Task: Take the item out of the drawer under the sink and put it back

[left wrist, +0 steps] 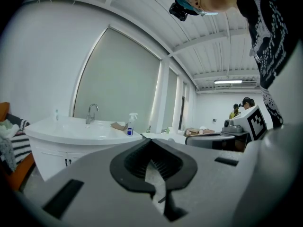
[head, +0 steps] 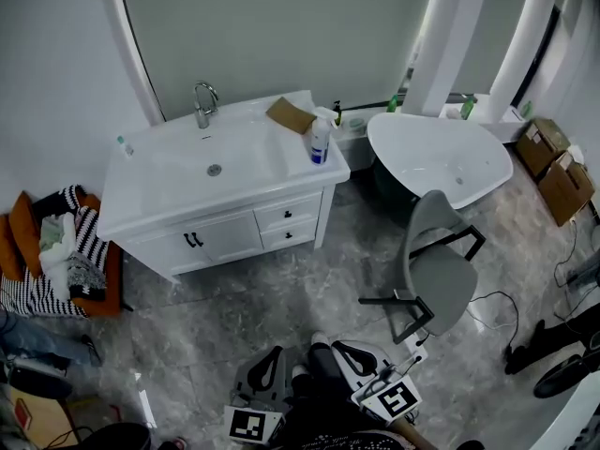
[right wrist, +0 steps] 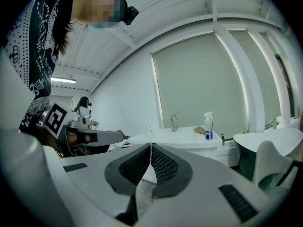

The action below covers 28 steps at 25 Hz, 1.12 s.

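The white sink cabinet (head: 225, 172) stands against the far wall. Its two small drawers (head: 287, 216) sit under the basin's right side, both closed, so nothing inside them shows. My left gripper (head: 272, 354) and right gripper (head: 347, 348) hang low at the bottom of the head view, well short of the cabinet. In the left gripper view the left gripper (left wrist: 151, 140) has its jaw tips together with nothing between them. The right gripper (right wrist: 151, 145) is likewise shut and empty, pointing toward the cabinet (right wrist: 182, 137).
A faucet (head: 203, 104), a spray bottle (head: 320, 141) and a brown pad (head: 291, 115) are on the countertop. A white bathtub (head: 441, 157) and a grey chair (head: 436, 272) stand to the right. Clothes on an orange seat (head: 56, 256) lie left; cardboard boxes (head: 553, 162) far right.
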{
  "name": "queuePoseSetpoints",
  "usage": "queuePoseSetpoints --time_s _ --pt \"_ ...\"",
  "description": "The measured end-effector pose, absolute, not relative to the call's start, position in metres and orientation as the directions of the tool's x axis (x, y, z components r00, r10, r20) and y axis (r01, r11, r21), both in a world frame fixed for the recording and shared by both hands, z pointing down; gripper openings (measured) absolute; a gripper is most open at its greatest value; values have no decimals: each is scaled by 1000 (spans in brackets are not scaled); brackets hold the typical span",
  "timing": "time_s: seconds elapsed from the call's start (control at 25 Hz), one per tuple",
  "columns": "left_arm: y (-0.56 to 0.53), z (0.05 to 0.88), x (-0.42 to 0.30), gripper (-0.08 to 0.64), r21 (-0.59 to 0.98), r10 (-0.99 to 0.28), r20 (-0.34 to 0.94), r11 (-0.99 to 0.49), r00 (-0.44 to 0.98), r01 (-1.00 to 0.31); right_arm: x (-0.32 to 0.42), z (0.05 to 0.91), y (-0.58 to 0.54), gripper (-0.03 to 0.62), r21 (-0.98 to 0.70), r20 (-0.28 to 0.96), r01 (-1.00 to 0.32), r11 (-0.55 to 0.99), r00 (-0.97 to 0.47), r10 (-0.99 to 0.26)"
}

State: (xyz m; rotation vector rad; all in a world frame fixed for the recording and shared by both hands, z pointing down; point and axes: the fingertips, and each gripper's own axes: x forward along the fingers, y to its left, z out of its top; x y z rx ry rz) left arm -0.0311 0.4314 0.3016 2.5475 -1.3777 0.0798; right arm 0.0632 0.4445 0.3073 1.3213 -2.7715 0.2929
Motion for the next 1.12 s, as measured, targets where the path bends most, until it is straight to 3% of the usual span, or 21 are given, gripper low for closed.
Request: queuePoseSetpoints --time_s 1.12 --pt "281 299 11 5 182 -891 134 -408 434 -894 102 297 288 20 -110 62 -645 756 -764 -642"
